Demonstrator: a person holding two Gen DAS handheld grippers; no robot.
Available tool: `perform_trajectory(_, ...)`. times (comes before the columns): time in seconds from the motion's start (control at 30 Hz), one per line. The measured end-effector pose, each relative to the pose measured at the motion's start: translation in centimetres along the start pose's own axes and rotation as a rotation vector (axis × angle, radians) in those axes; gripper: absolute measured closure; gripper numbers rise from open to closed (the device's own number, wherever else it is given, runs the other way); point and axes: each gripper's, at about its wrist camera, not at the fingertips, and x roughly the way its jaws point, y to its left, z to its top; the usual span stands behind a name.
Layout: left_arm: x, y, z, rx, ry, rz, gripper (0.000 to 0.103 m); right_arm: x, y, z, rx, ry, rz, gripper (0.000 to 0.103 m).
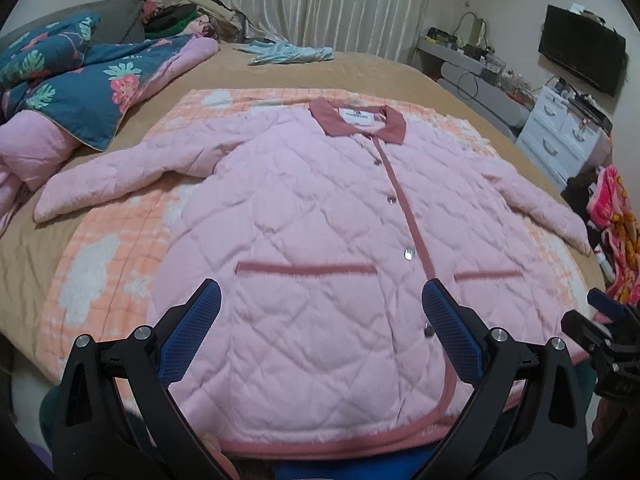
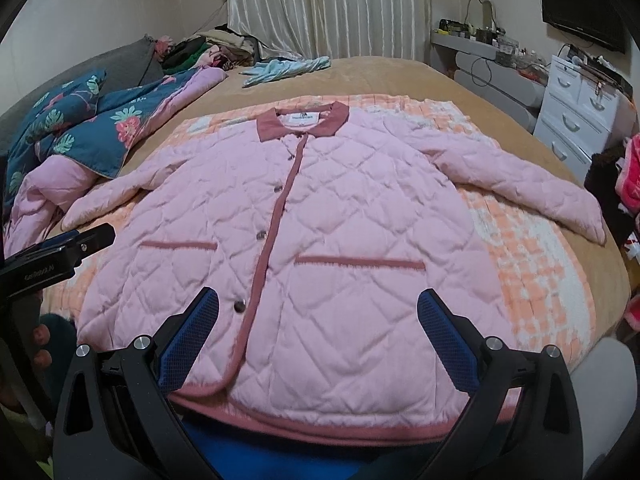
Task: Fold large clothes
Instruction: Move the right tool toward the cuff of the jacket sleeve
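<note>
A pink quilted jacket with a dark pink collar and trim lies flat, front up and buttoned, both sleeves spread out, on an orange-and-white blanket on the bed. It also shows in the right wrist view. My left gripper is open and empty, held above the jacket's lower left front near the hem. My right gripper is open and empty above the lower right front. The right gripper shows at the edge of the left wrist view, and the left gripper at the edge of the right wrist view.
The tan bed cover extends beyond the blanket. A blue floral quilt with pink lining is heaped at the left. A light blue garment lies at the far side. White drawers and clutter stand at the right.
</note>
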Motion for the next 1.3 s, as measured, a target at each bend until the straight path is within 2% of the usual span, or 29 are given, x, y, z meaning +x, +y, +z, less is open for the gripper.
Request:
perform_trajectory(0.43,3.0,0.9,4.7,-0.053,0.001,-0.012,0.009,2.3,-0.5,5.4,0.013,-0.032,0.01,0.004)
perform_trajectory(0.63,4.7,0.3,6.3,-0.056,0.018,-0.003,0.009,3.5,-1.3,8.1,0.028,-0.045,0.021,0.004)
perform_trajectory(0.77,5.7,-0.7,7.4,-0.046,0.027,-0.009,0.009,4.4,-2.1,9.9,0.049,-0.05,-0.001,0.004)
perform_trajectory(0.93,7.0,-2.0,9.0,-0.046,0.028,-0.029,0.009,5.6,-4.1,12.4,0.104,-0.065,-0.016,0.004)
perform_trajectory(1.3,10.3,-5.6,11.8,-0.015,0.055,-0.088,0.009,7.2,-9.6,15.2,0.203,-0.103,-0.075,0.004)
